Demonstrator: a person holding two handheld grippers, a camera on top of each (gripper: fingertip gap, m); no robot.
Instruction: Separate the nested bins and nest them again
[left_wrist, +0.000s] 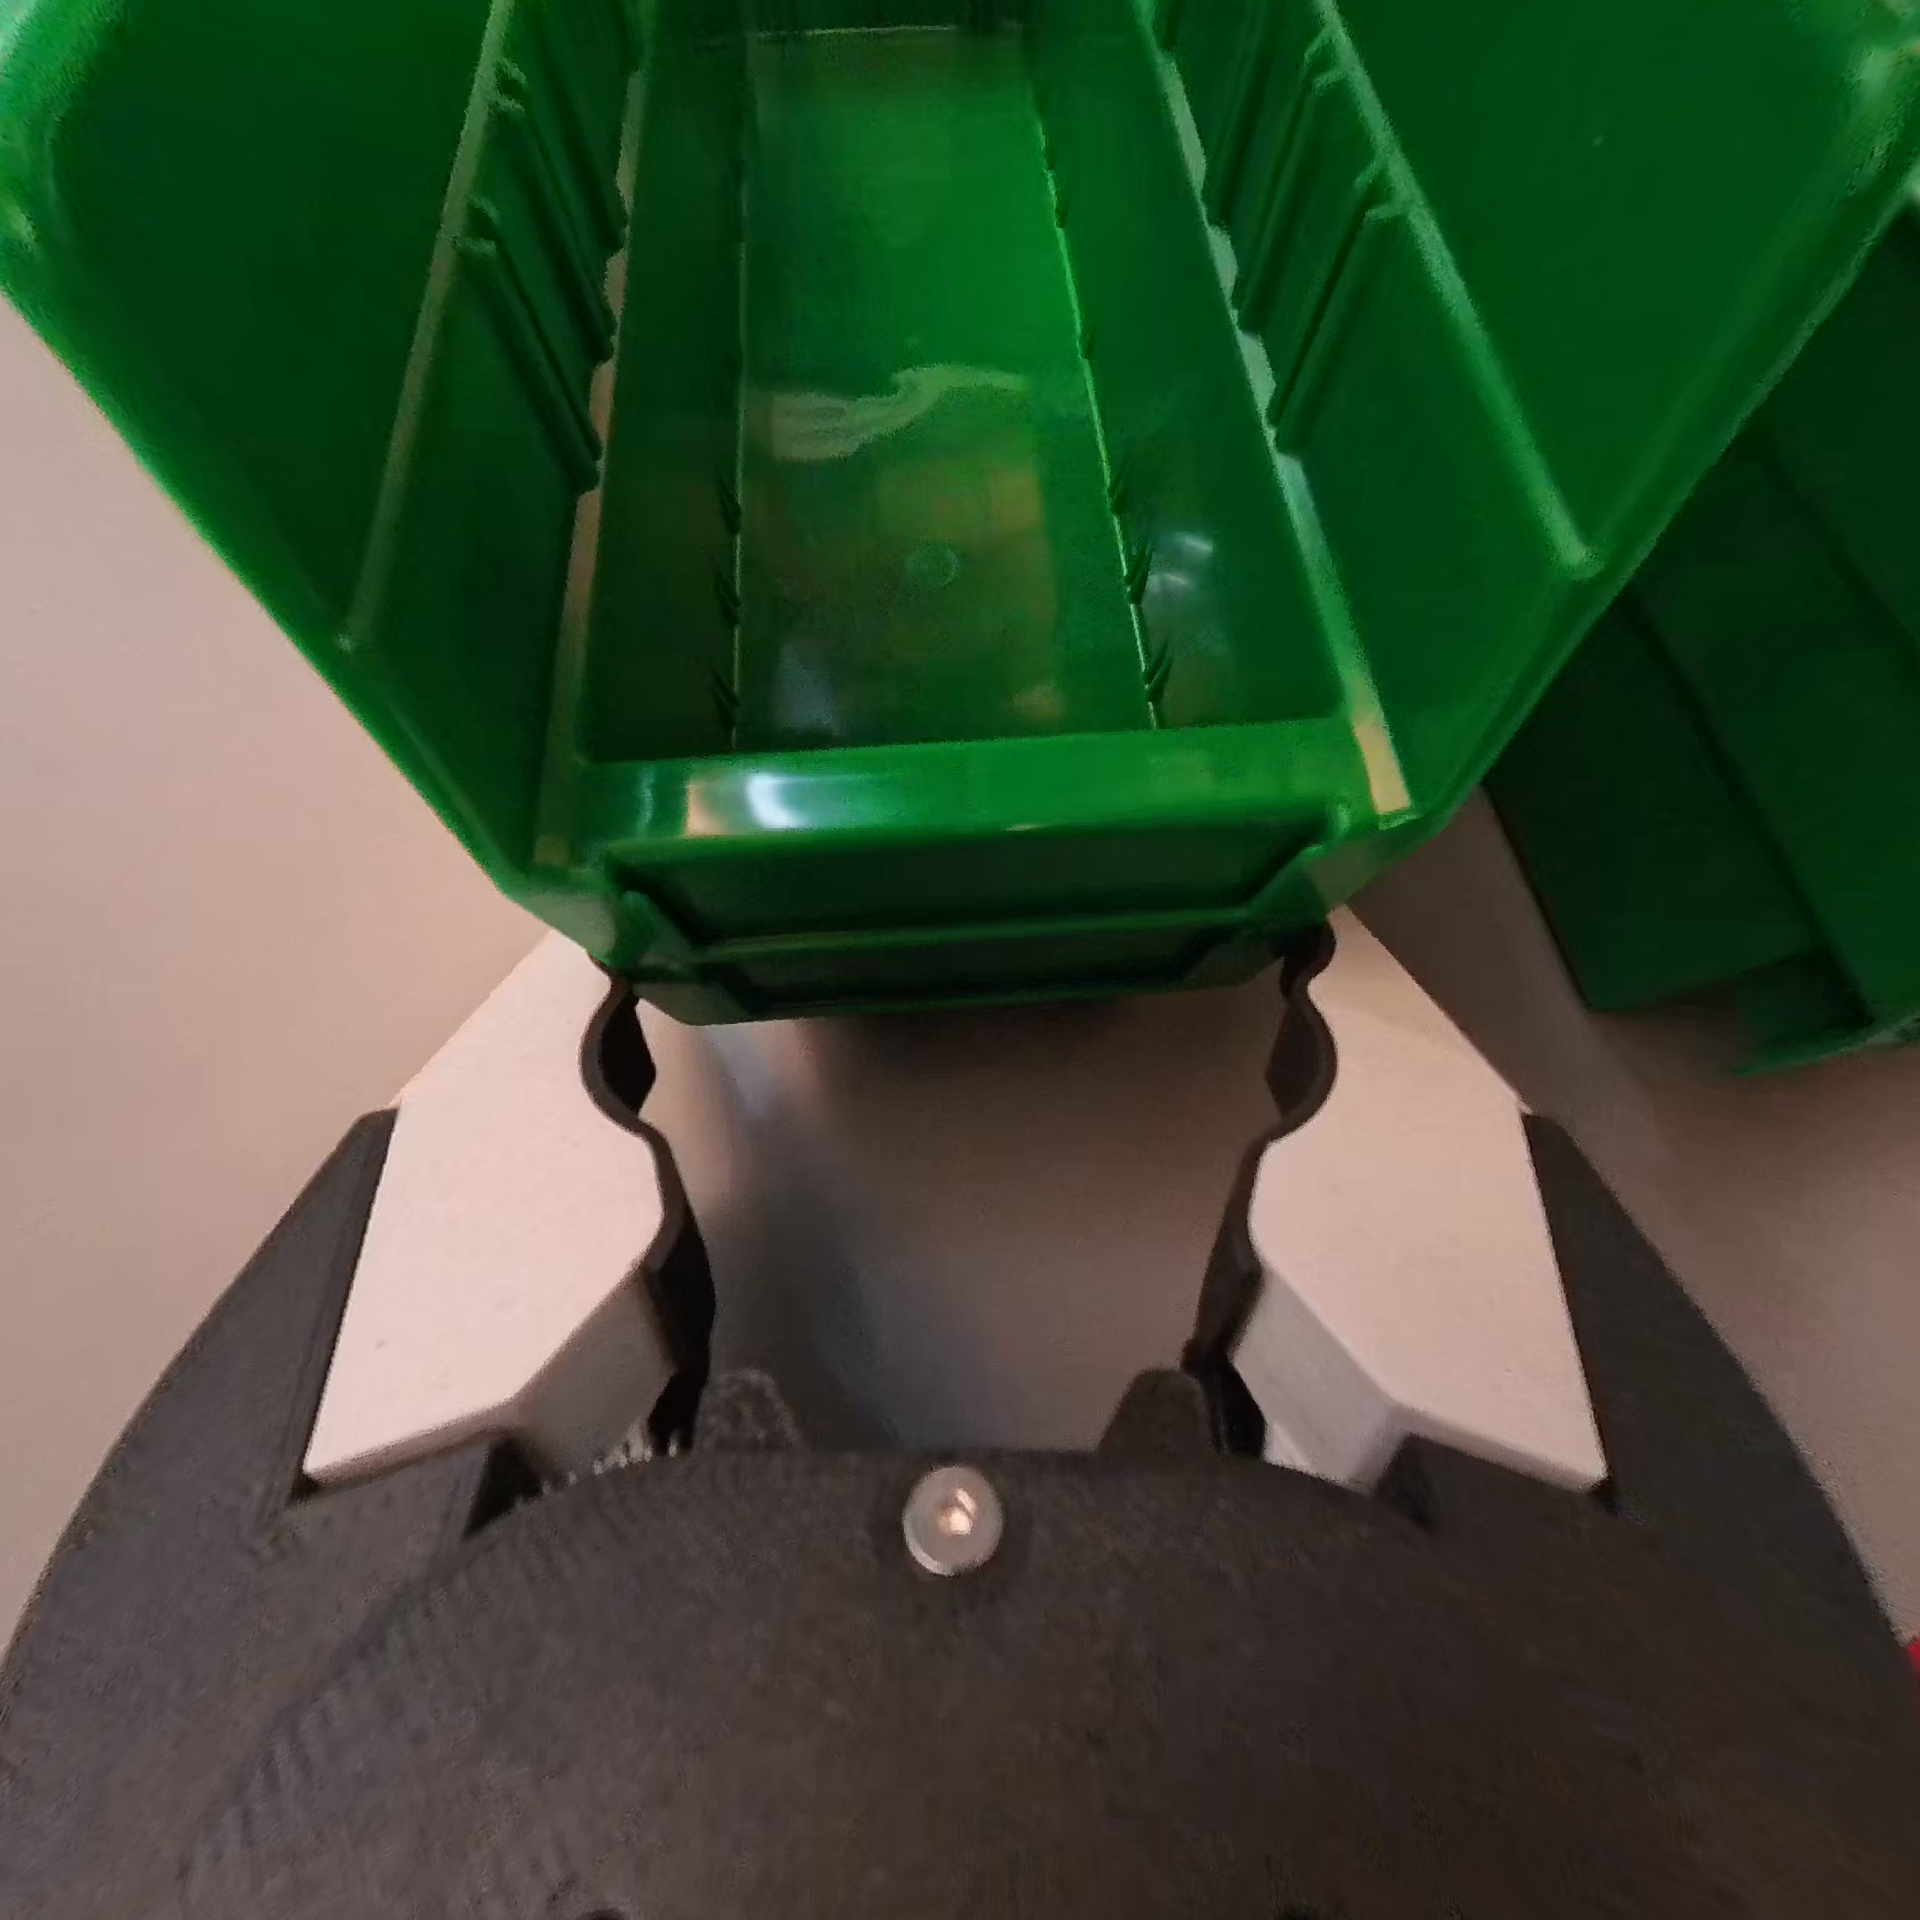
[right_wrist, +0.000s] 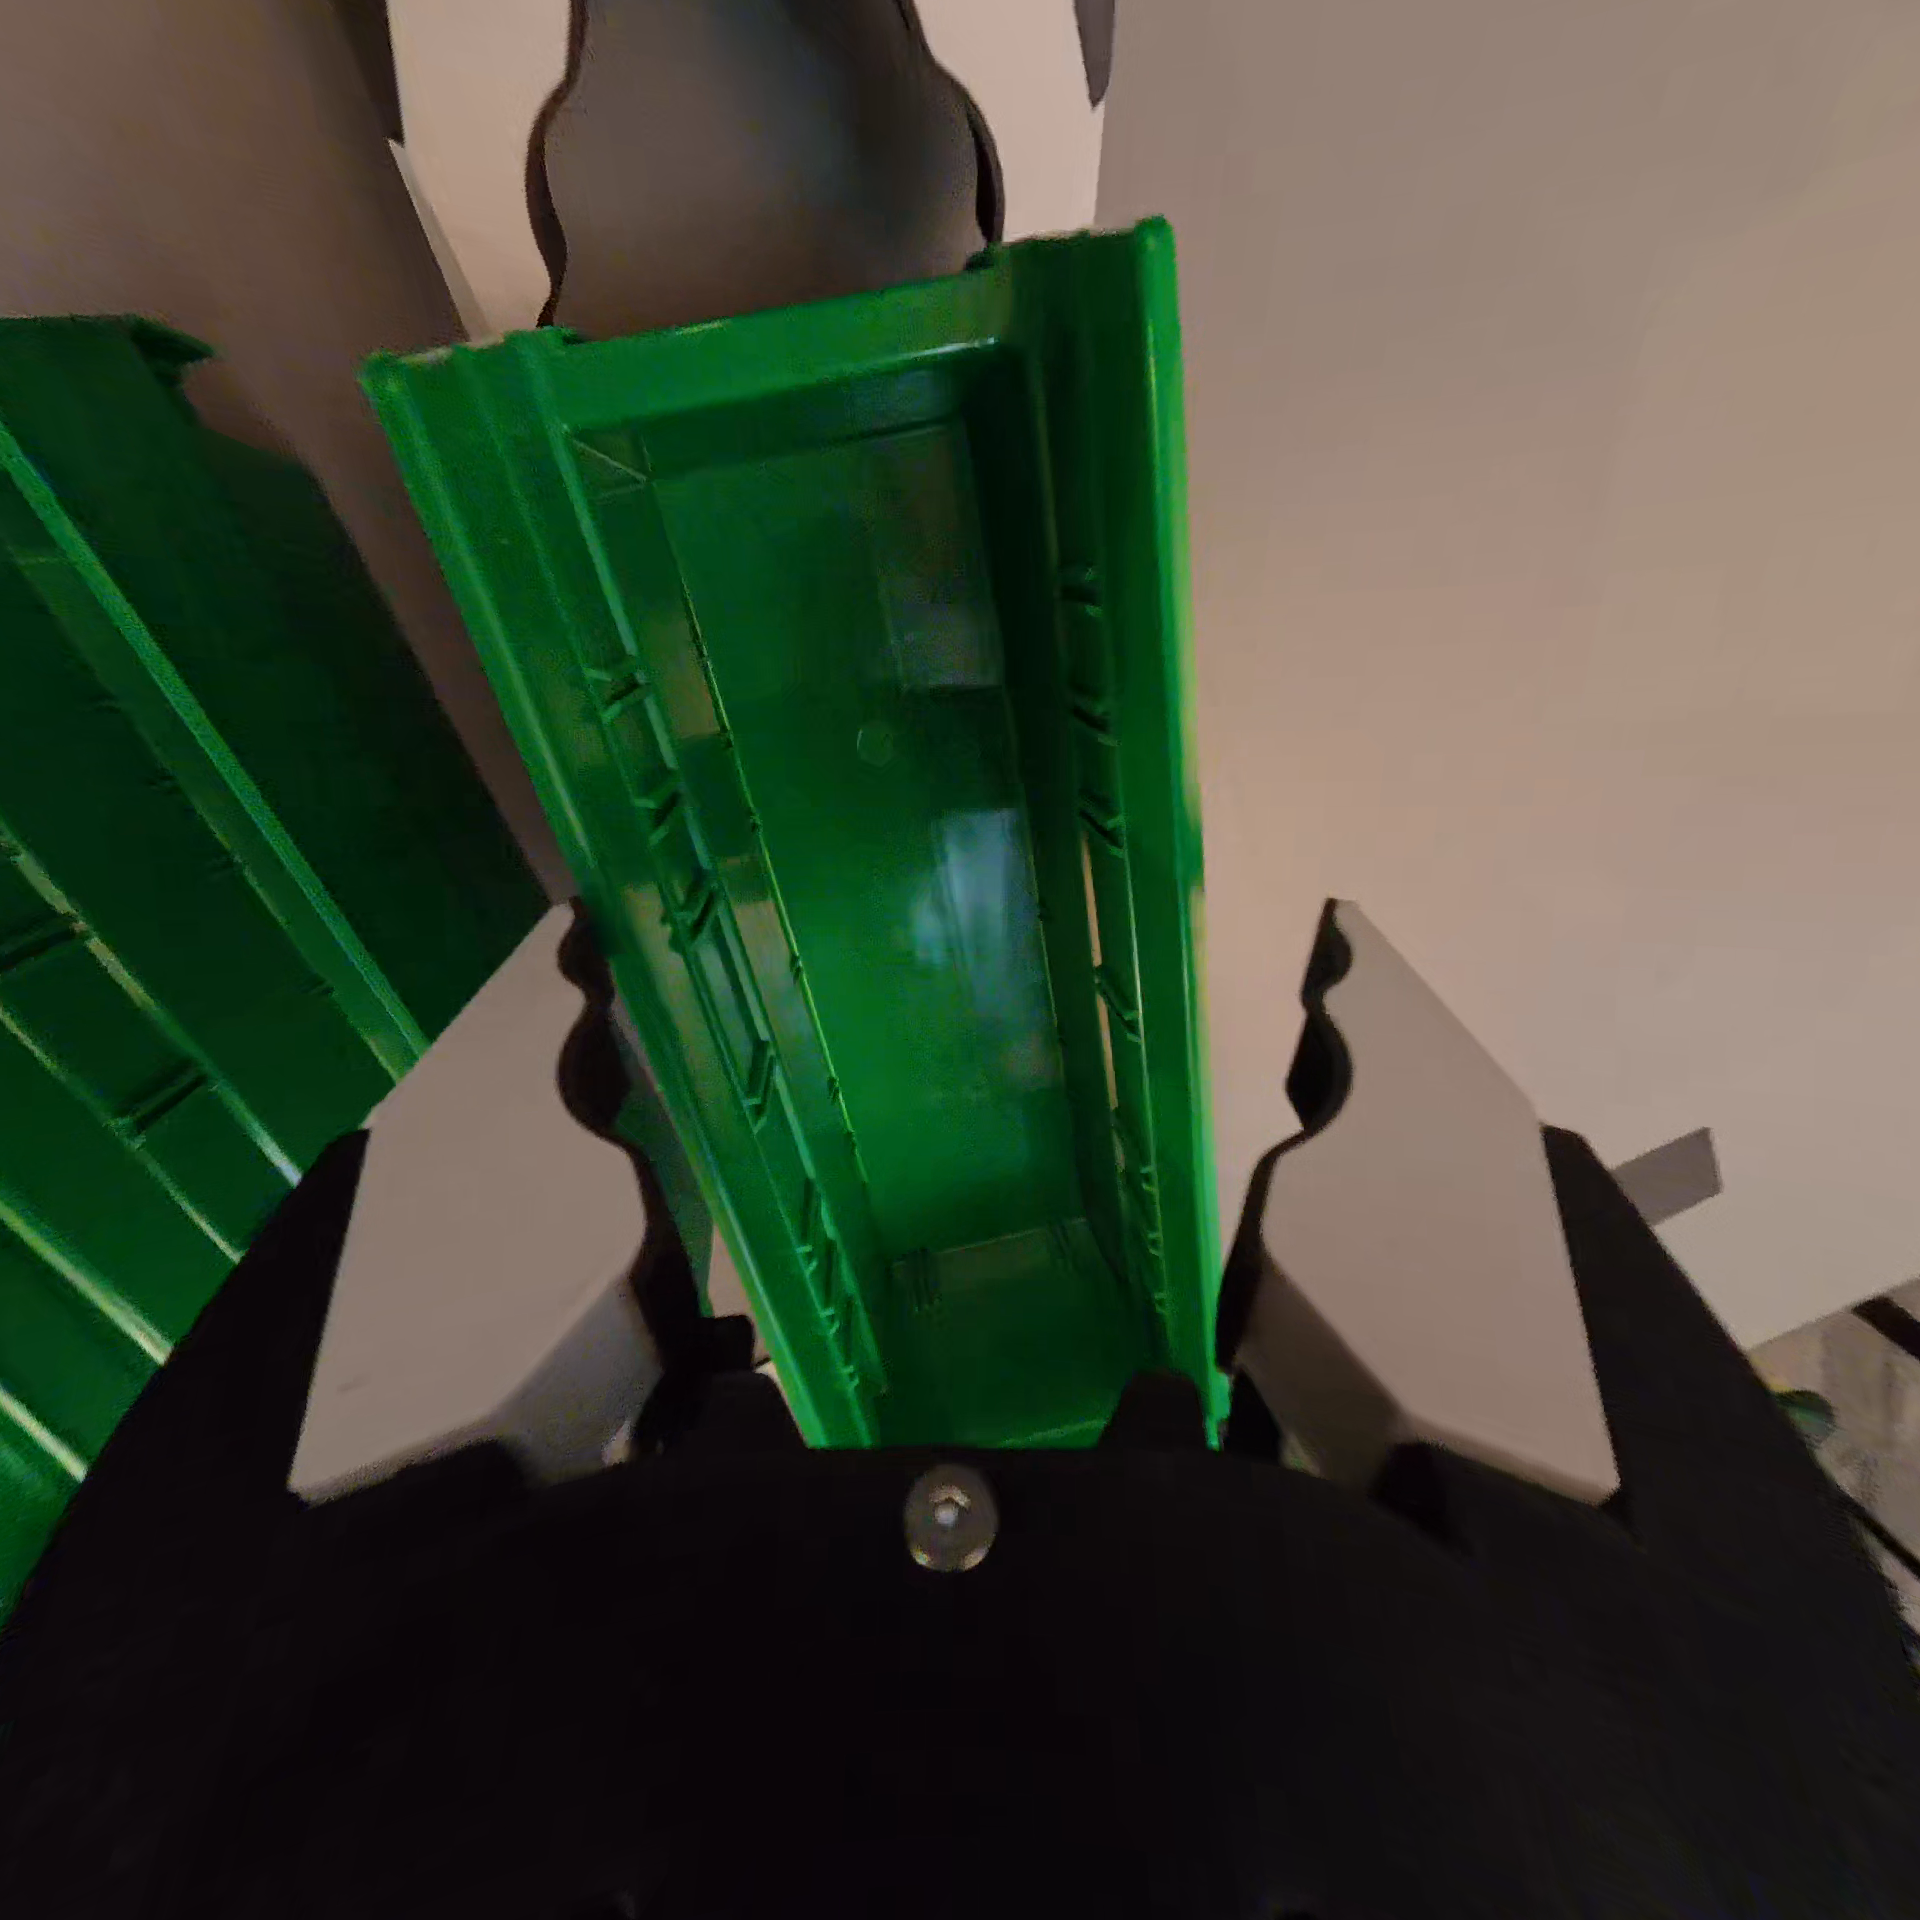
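Right wrist view puts the narrow green bin (right_wrist: 914, 831) between my right tongs (right_wrist: 951, 987), its near end deep in the throat; the jaws stand wide, so I cannot tell that they grip it. At its far end the left tongs (left_wrist: 961, 966) bracket the end wall, spread about as wide as the bin, clamping unclear. A second green bin (right_wrist: 156, 831) lies just left of the right tongs. I judge I should keep both ends level and lower it squarely in. Beneath is a plain pale table (right_wrist: 1558, 520).
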